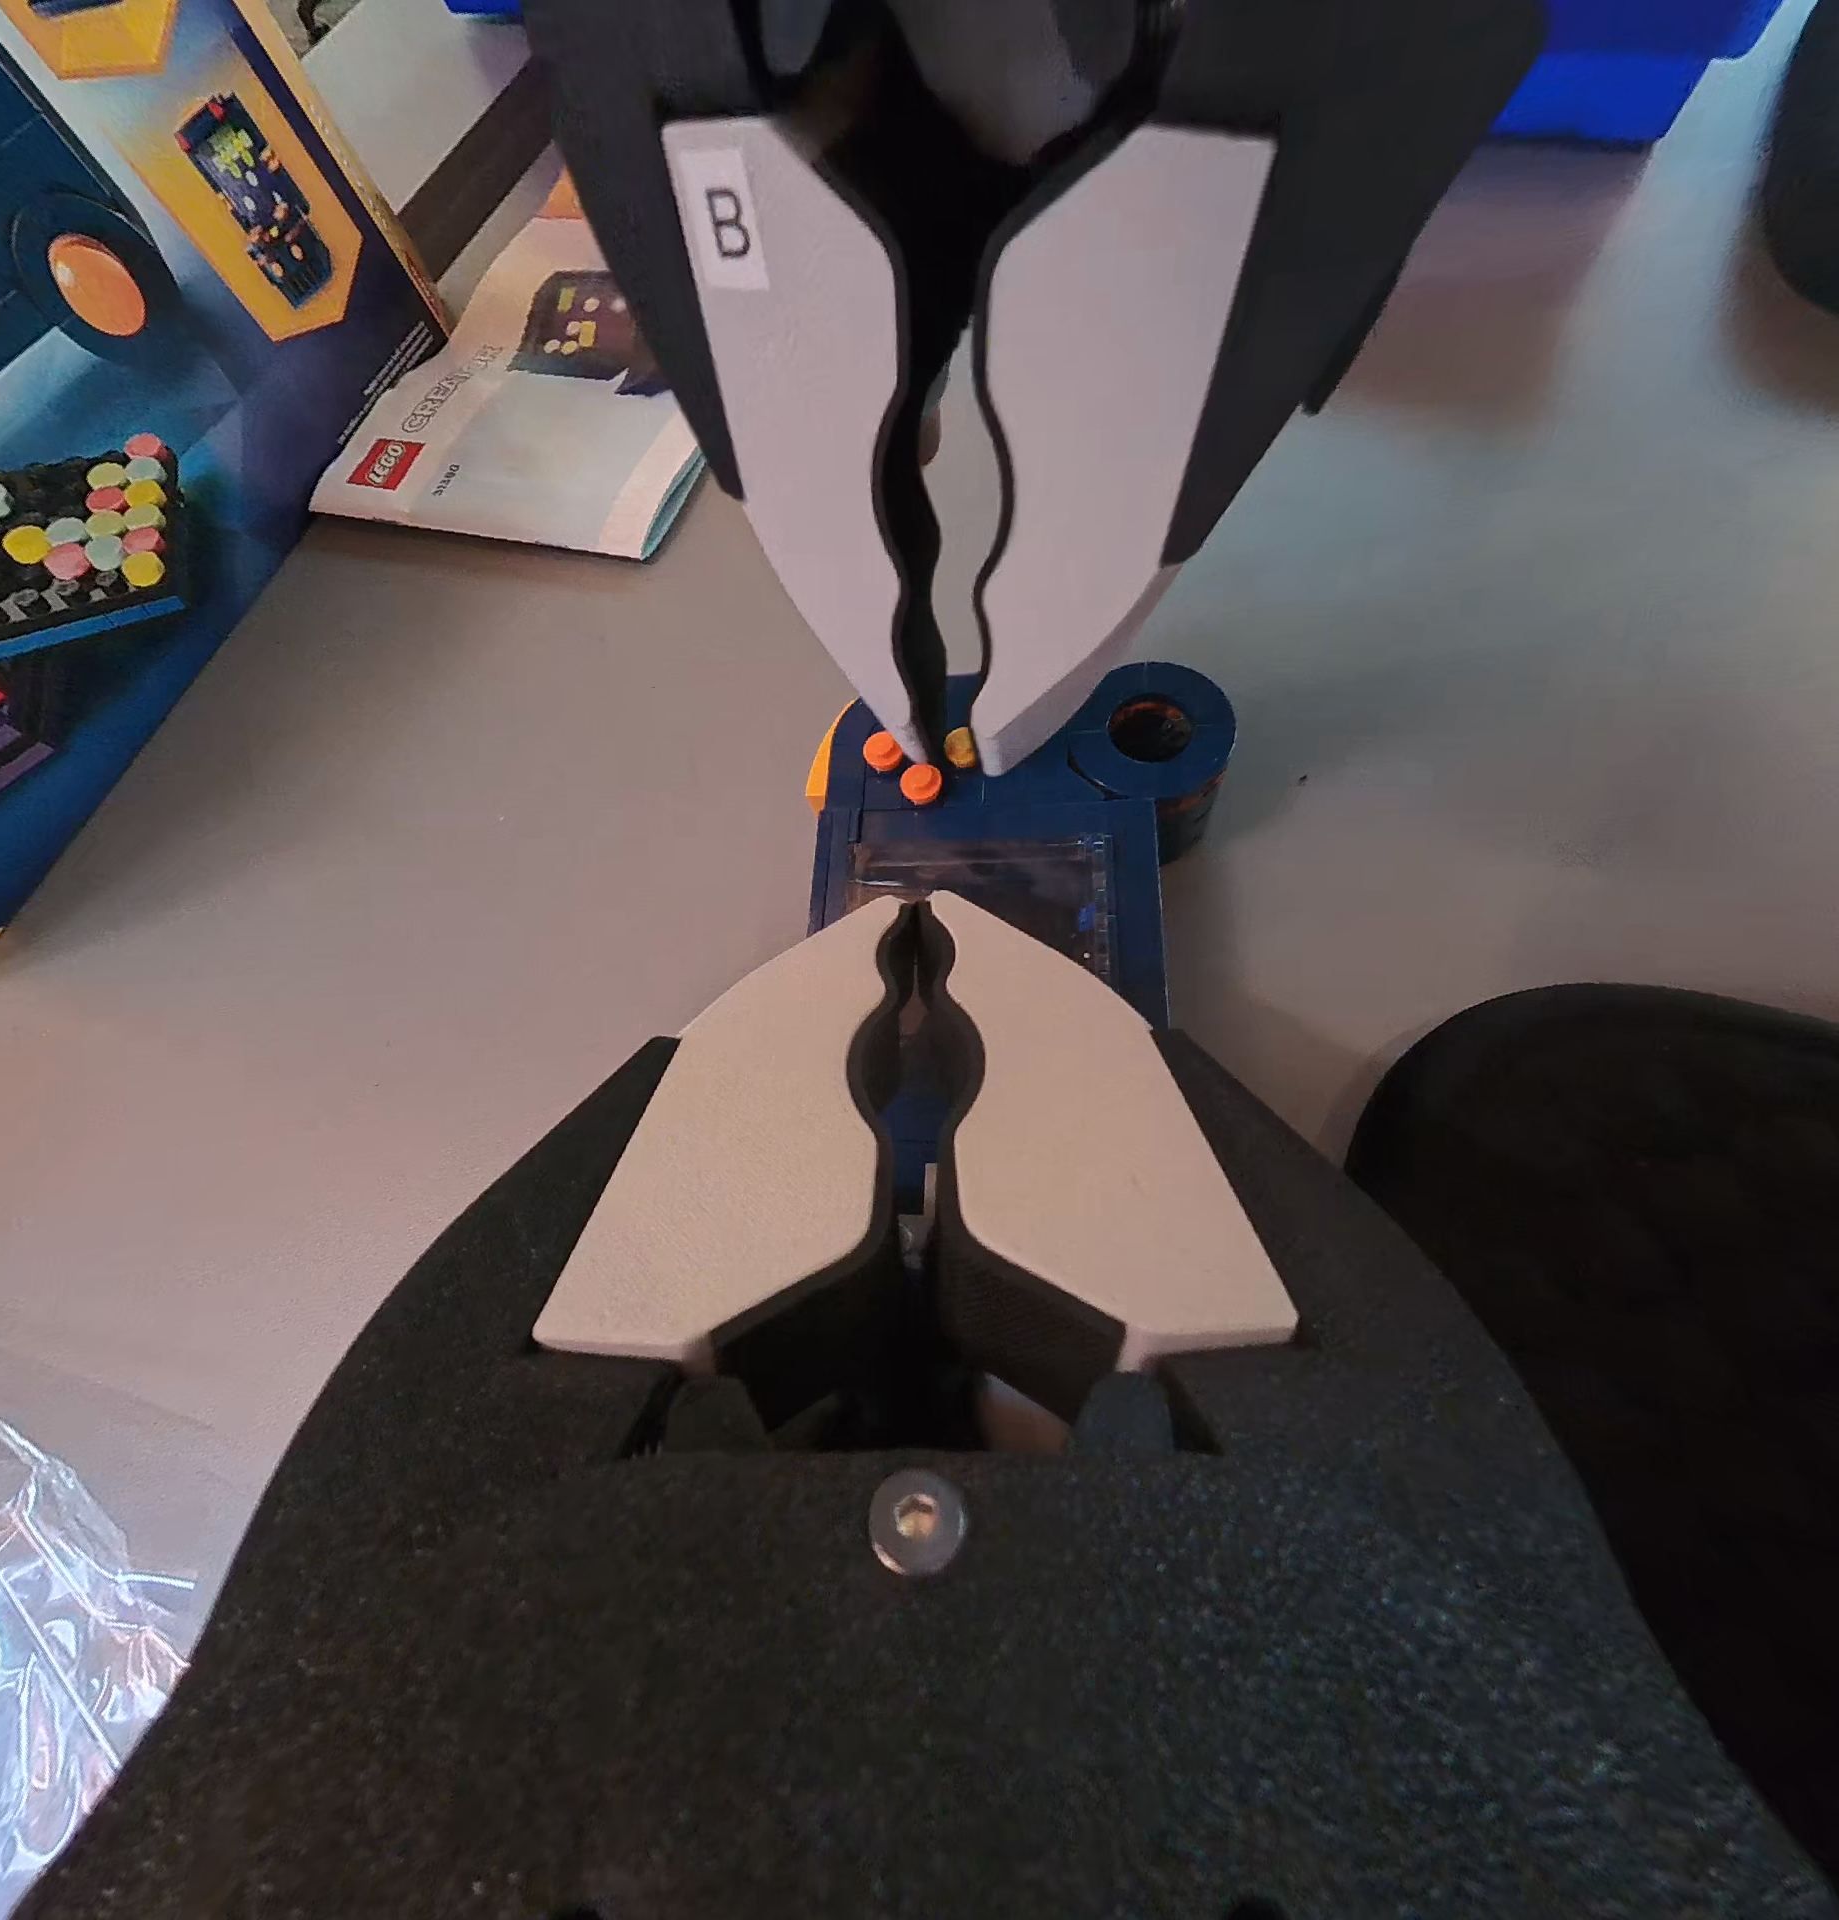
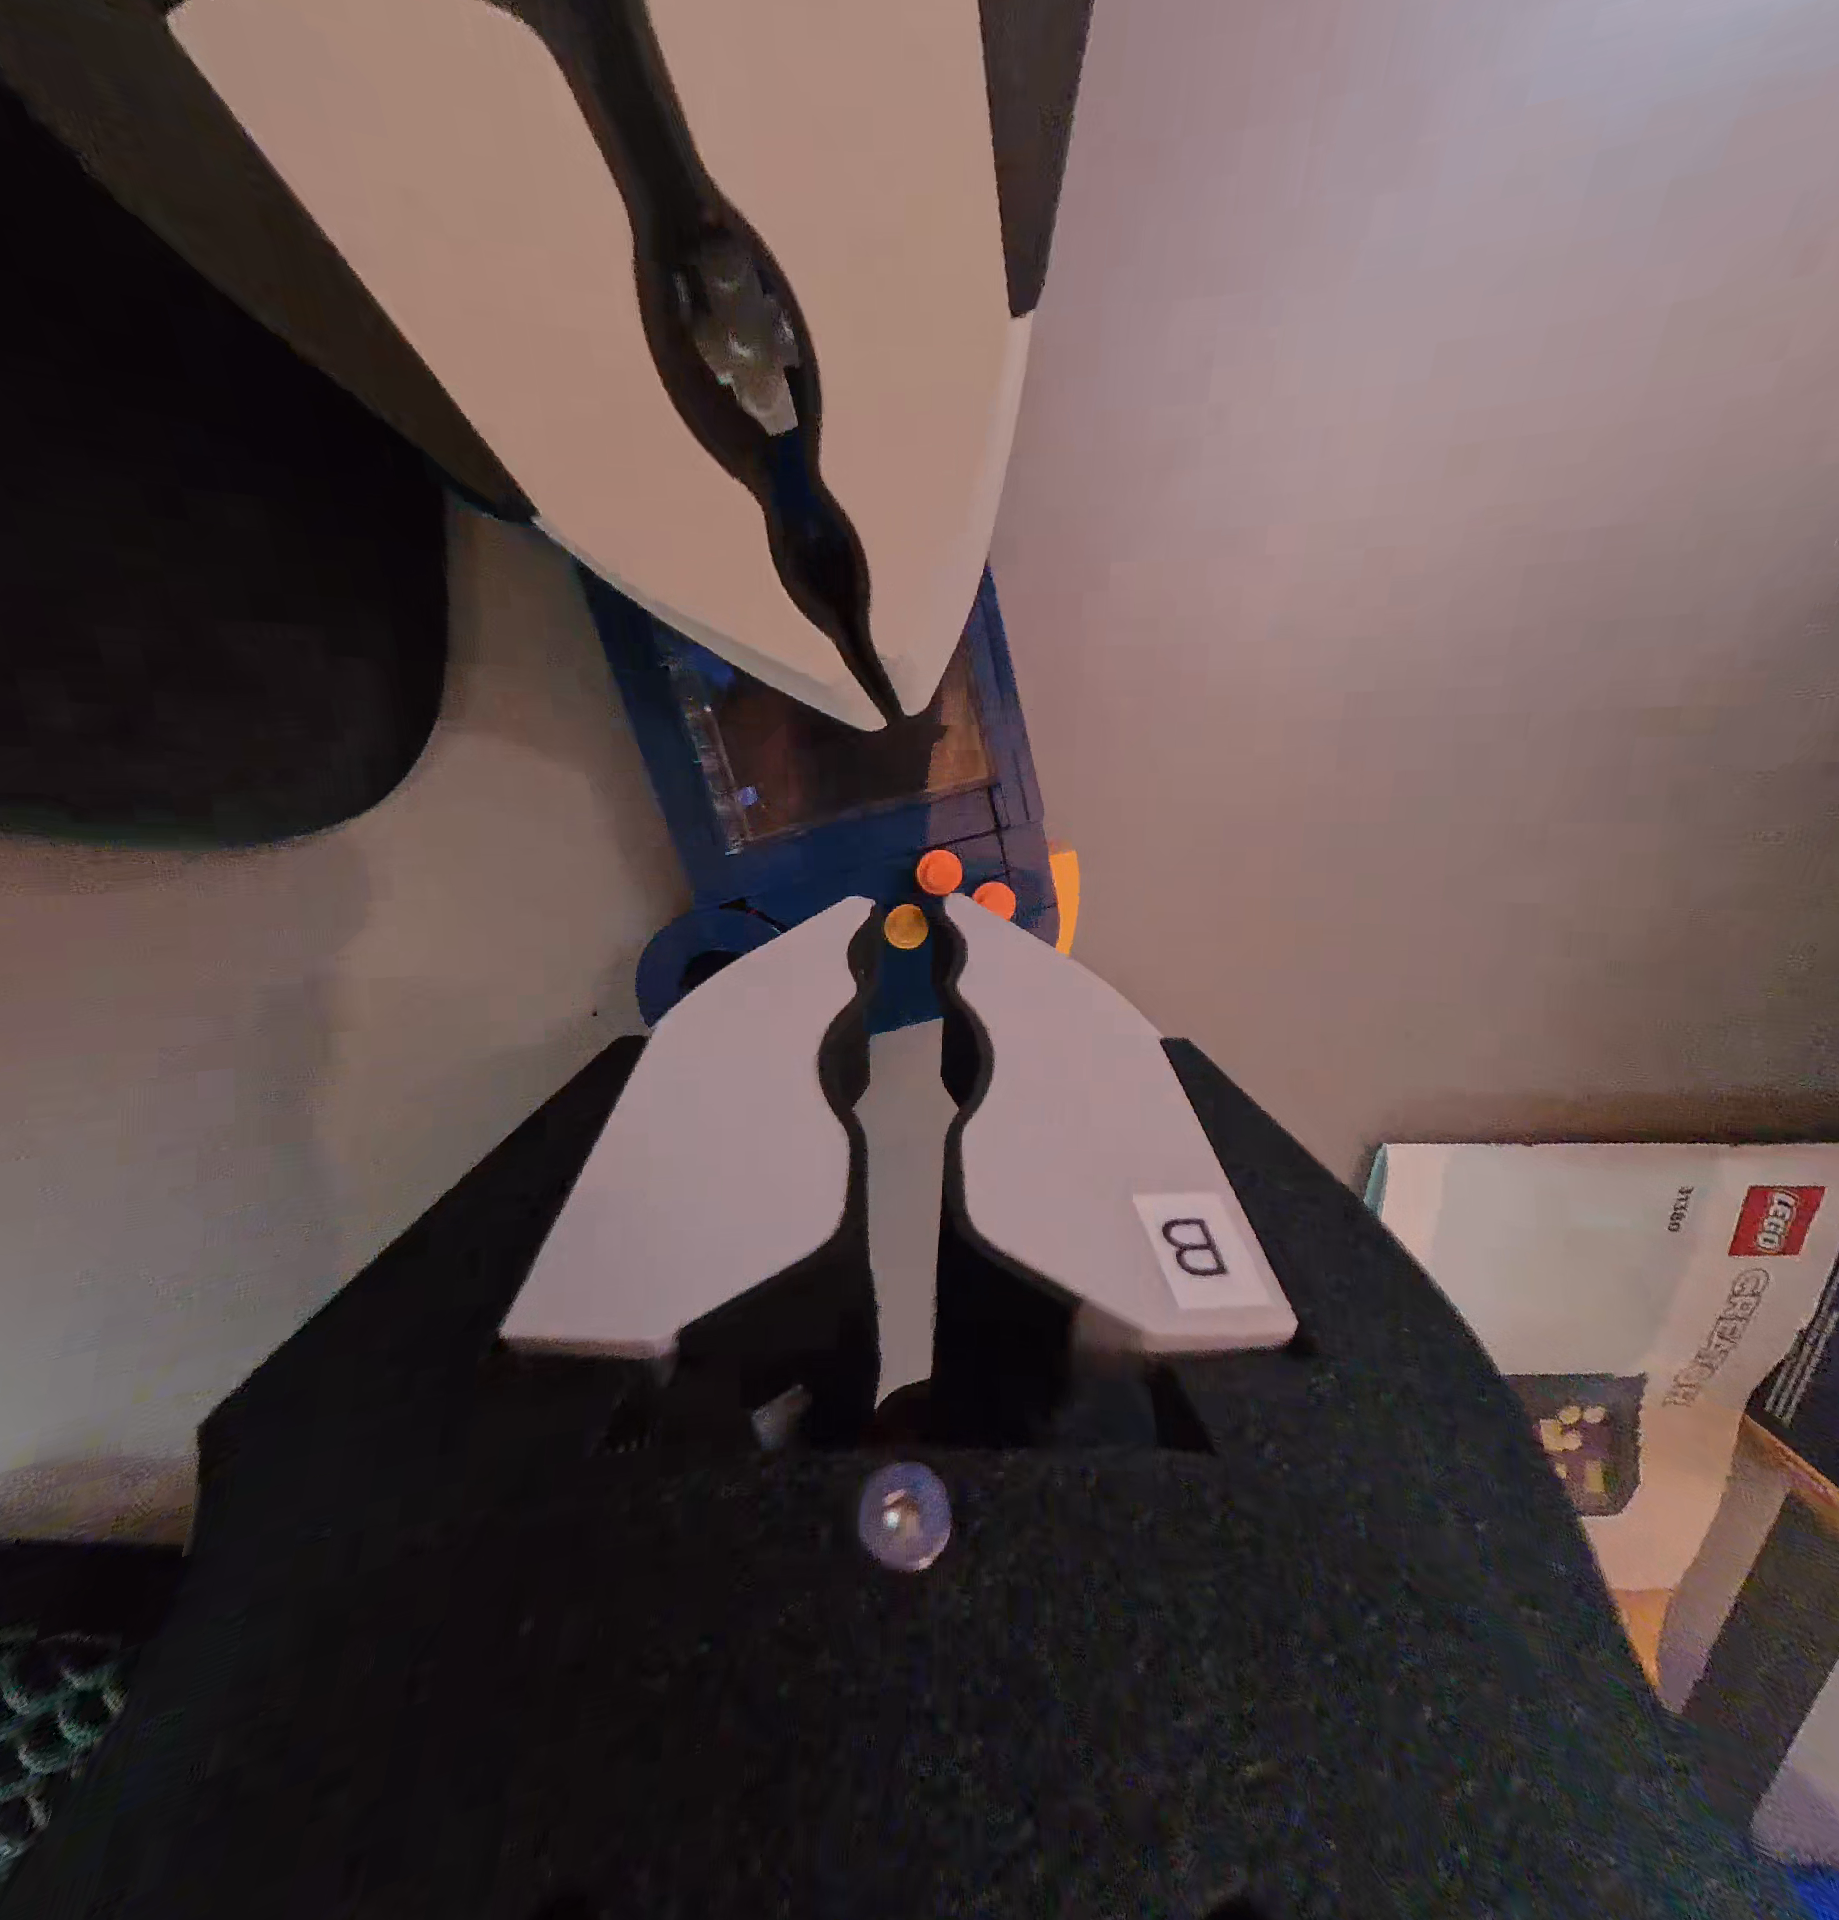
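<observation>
two orange studs (image 1: 899, 766), one yellow stud (image 2: 904, 926), on dark-blue brick model (image 1: 998, 831).

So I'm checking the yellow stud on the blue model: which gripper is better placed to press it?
Right gripper: its tips straddle the yellow stud. Left gripper is shut over the model's window.

A: Model (image 1: 998, 831)?
B: Dark blue, clear window, two orange studs (image 1: 921, 781), one yellow stud (image 2: 904, 925).
A: Grippers?
B: Left gripper (image 1: 917, 914) and right gripper (image 2: 907, 920): pale grey fingers, speckled black bodies.
A: Surroundings?
B: Grey table (image 1: 479, 935); white booklet (image 1: 520, 457); black plate (image 1: 63, 551) dotted pink, yellow, mint; navy-and-yellow box (image 1: 167, 208).
</observation>
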A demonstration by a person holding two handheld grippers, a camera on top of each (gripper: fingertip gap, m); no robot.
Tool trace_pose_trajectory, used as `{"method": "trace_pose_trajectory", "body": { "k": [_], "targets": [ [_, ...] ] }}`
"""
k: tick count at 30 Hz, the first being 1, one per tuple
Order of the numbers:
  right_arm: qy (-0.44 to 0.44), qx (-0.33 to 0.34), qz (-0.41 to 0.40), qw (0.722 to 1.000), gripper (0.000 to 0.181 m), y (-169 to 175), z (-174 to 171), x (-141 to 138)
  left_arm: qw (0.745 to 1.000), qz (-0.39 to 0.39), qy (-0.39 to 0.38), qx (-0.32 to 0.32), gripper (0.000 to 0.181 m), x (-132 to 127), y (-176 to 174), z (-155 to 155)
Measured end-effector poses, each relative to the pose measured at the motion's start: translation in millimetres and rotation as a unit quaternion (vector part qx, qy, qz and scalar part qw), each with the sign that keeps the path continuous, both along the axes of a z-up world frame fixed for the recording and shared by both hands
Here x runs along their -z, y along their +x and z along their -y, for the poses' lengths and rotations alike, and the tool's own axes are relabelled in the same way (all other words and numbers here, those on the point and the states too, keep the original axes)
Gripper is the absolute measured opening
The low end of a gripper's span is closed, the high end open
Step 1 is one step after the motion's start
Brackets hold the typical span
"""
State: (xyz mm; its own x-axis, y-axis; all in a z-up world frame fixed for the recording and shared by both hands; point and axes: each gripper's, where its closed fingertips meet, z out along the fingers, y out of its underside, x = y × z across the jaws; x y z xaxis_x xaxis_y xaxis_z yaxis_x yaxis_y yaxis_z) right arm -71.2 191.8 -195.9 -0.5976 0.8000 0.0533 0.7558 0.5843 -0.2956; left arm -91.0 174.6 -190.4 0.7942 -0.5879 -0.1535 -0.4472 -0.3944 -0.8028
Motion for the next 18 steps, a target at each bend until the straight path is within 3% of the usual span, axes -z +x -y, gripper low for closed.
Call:
{"method": "trace_pose_trajectory", "body": {
  "k": [6,10,18],
  "targets": [
    [0.016,-0.03,0.022,0.999,0.007,2,0,0,1.0,0.0,0.002,0.002,0.0,0,1,0],
    [0.019,-0.051,-0.021,0.998,0.006,1,1,0,1.0,0.0,0.001,0.003,0.0,0,0,0],
    [-0.103,0.043,-0.13,0.985,0.005,10,4,-3,1.0,-0.008,0.0,0.017,0.0,0,10,2]
  ]
}}
